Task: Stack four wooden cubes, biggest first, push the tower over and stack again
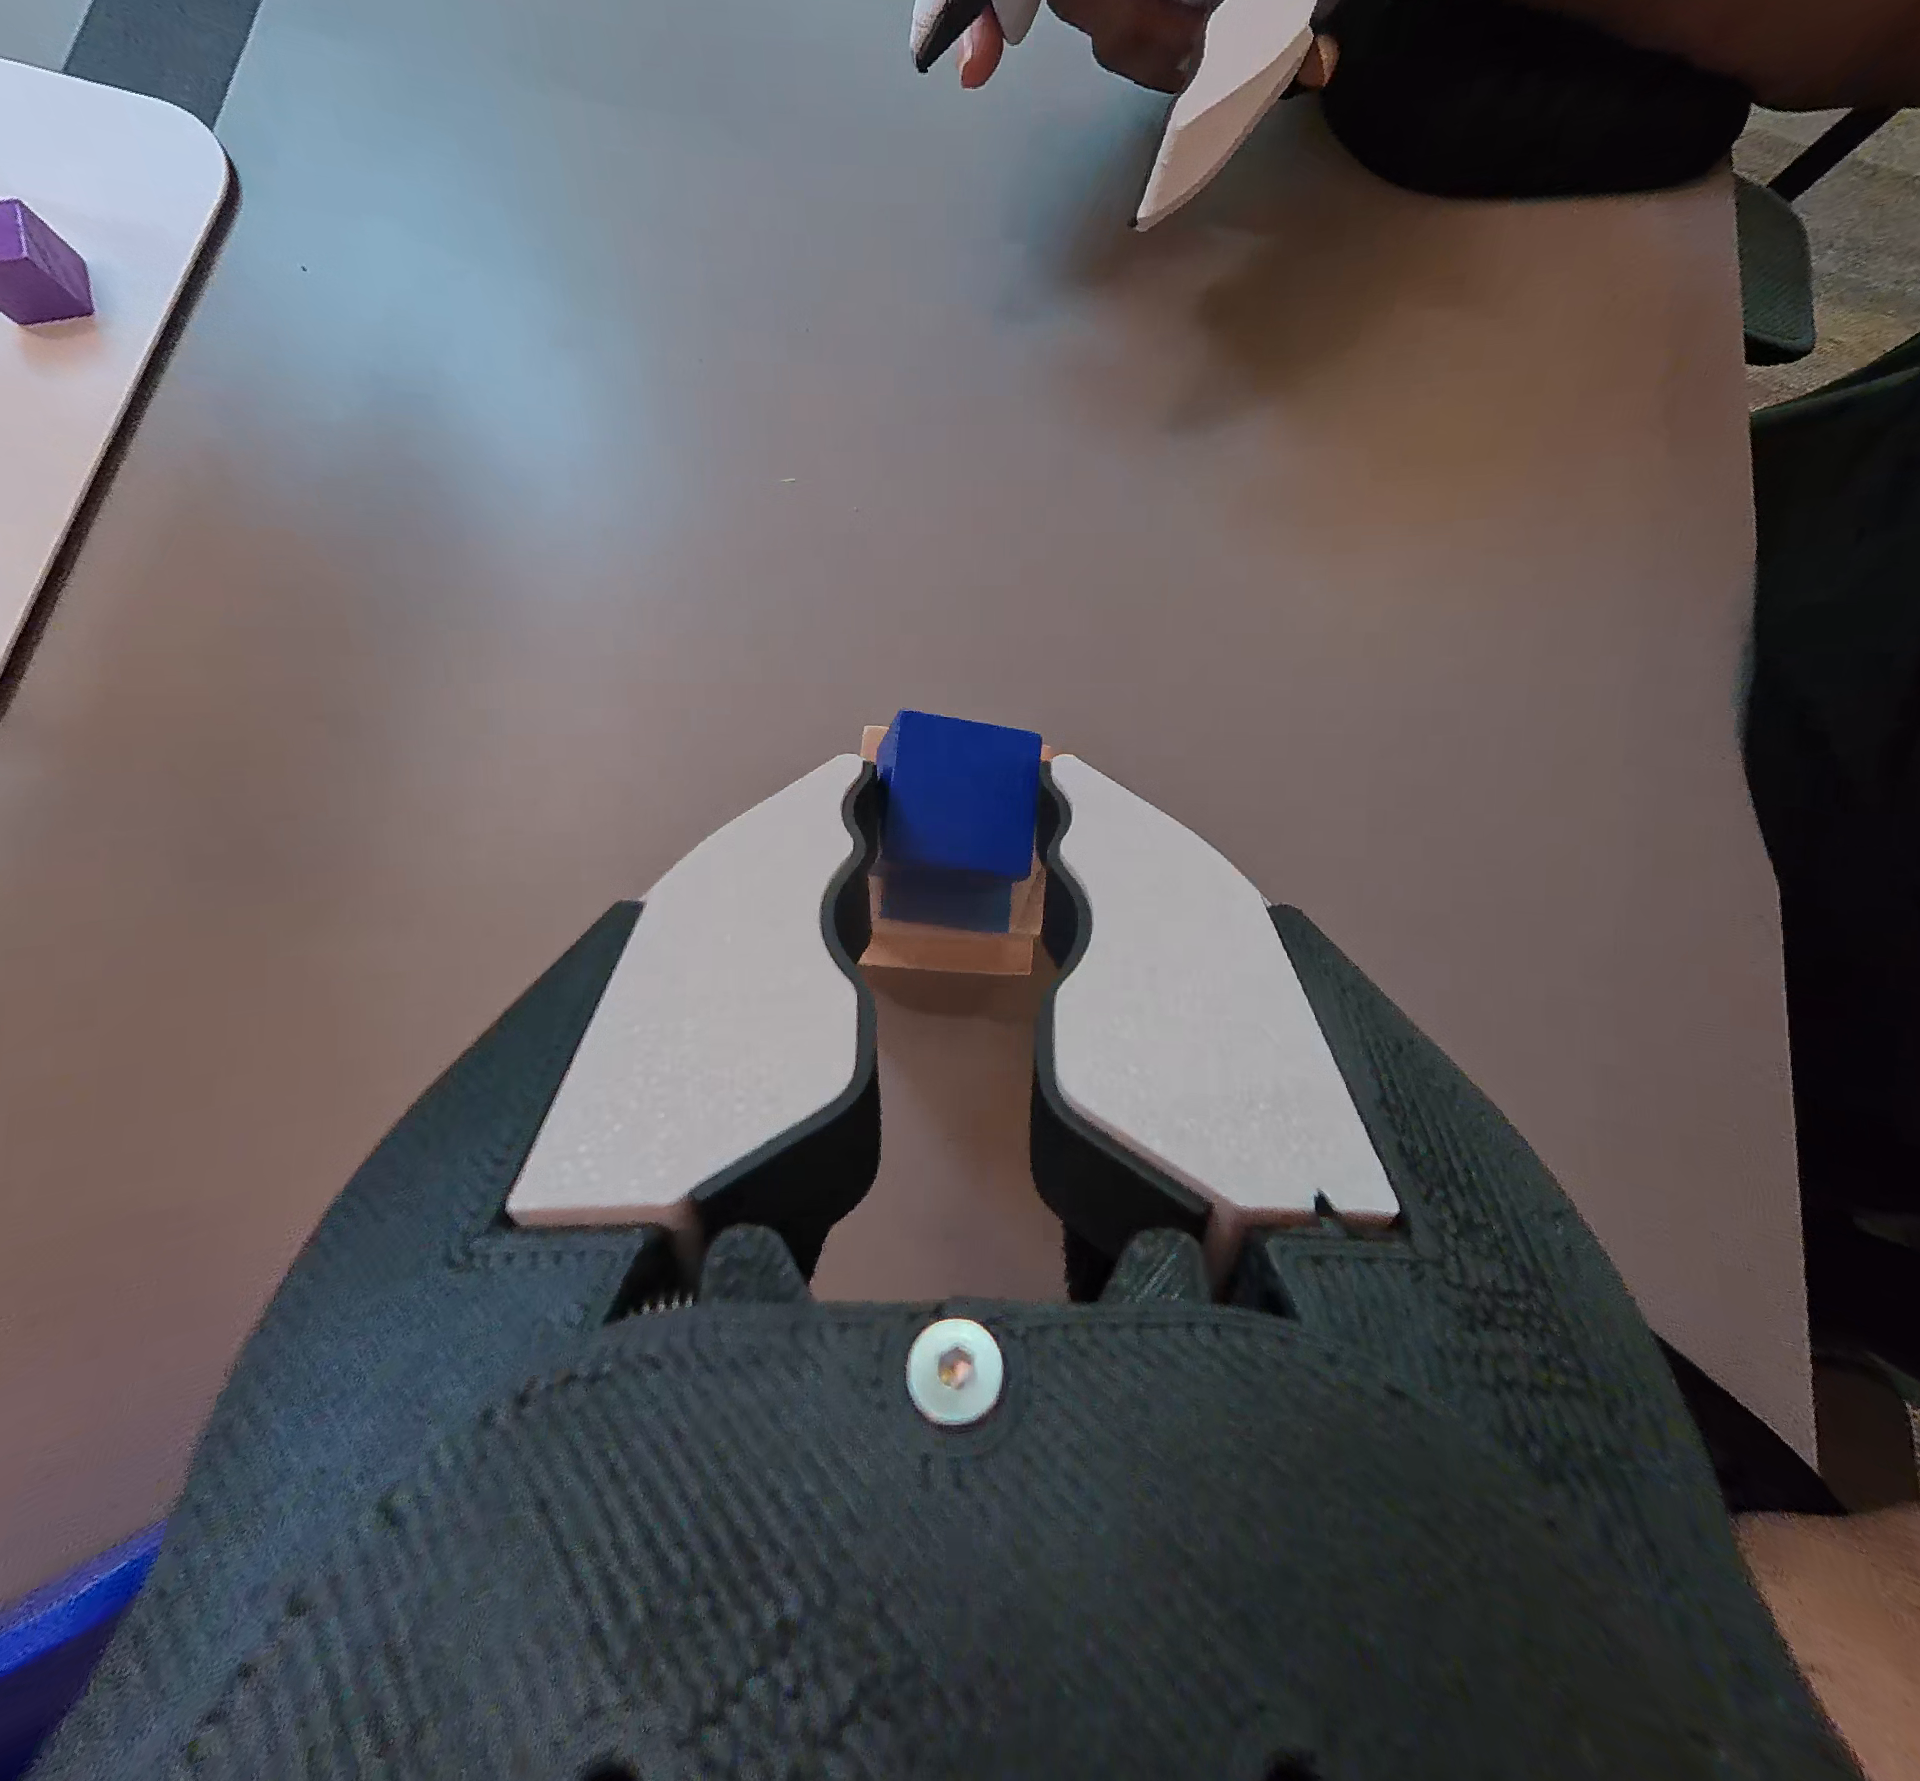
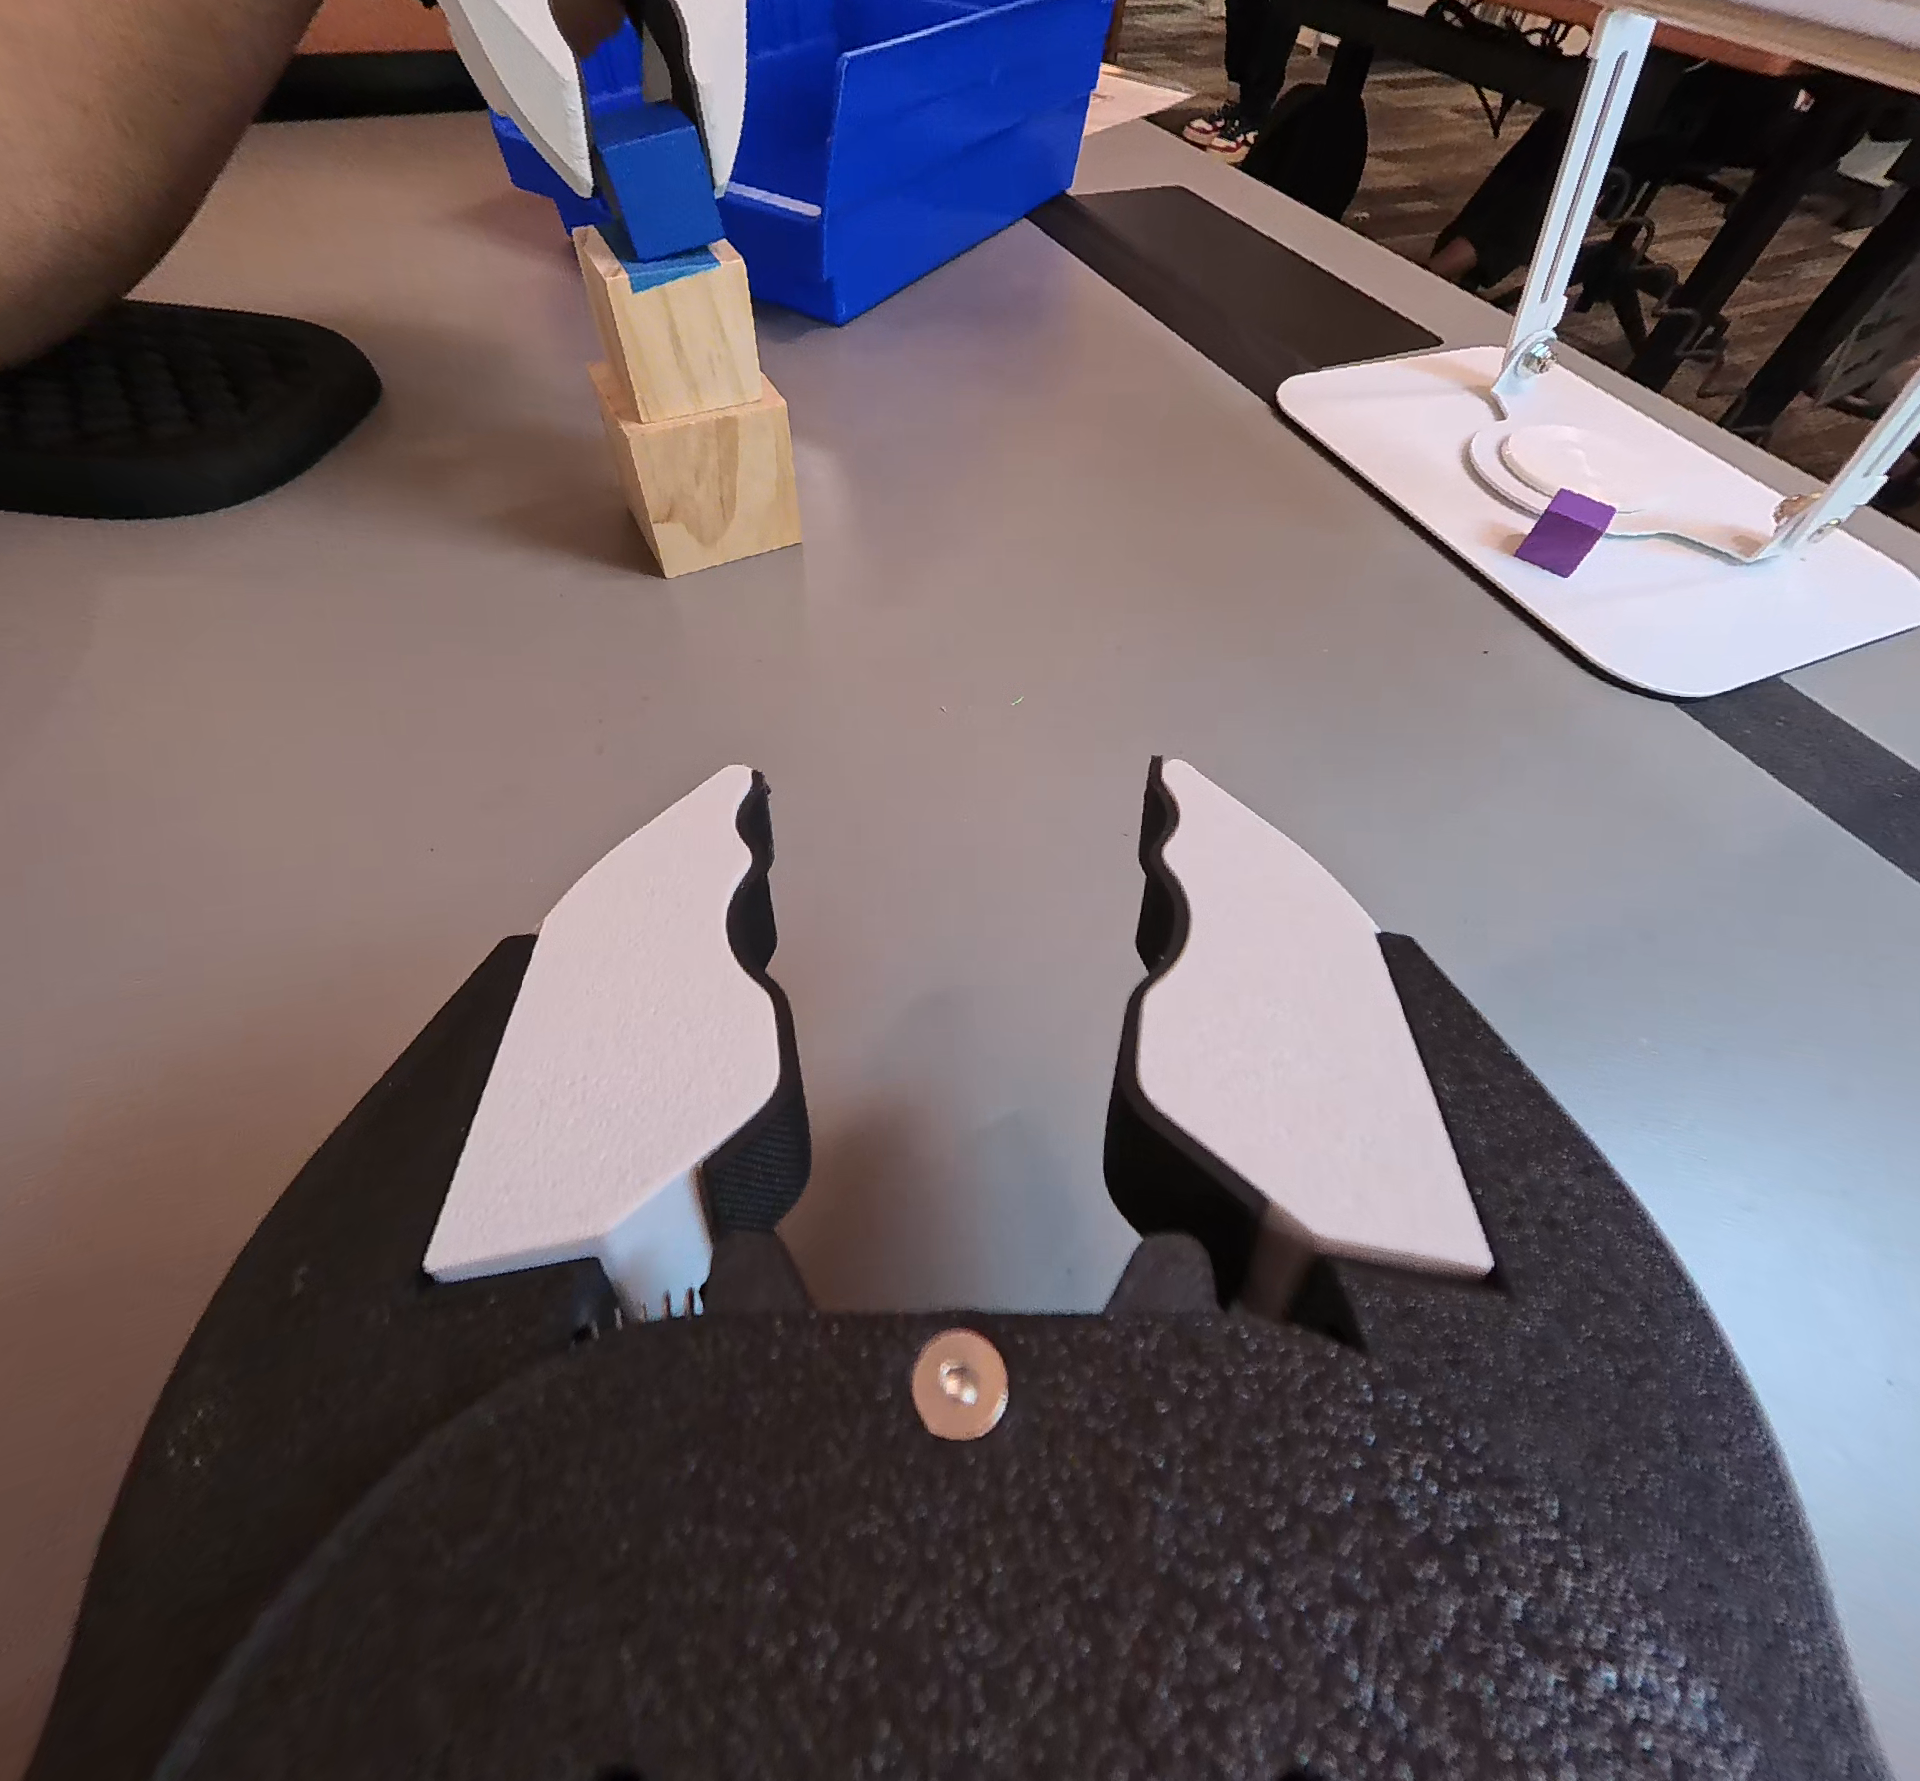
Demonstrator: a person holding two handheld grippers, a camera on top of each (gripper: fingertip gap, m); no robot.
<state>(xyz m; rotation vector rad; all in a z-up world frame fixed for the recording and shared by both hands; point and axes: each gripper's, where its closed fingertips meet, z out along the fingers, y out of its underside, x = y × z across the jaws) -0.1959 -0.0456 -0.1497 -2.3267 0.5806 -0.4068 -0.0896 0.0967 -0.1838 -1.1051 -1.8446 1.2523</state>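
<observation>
Left gripper [image 1: 958, 765]: fingers closed narrowly on the blue cube [image 2: 657, 185], tilted, its lower edge on a two-block wooden stack [image 2: 694, 422] near the tabletop's [image 2: 935, 651] far edge, before a blue bin [image 2: 935, 121]. Right gripper [image 2: 958, 775]: fingers wide apart, empty, above bare tabletop. Purple cube [image 2: 1562, 534] sits on a white stand base [image 2: 1683, 609], right edge.

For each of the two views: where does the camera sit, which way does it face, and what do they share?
Left wrist: on the left gripper, looking down on the blue cube it grips atop the wooden stack.
Right wrist: on the open right gripper, low, facing the stack; a forearm shows.
Shared: both grippers, blue cube, purple cube.
</observation>
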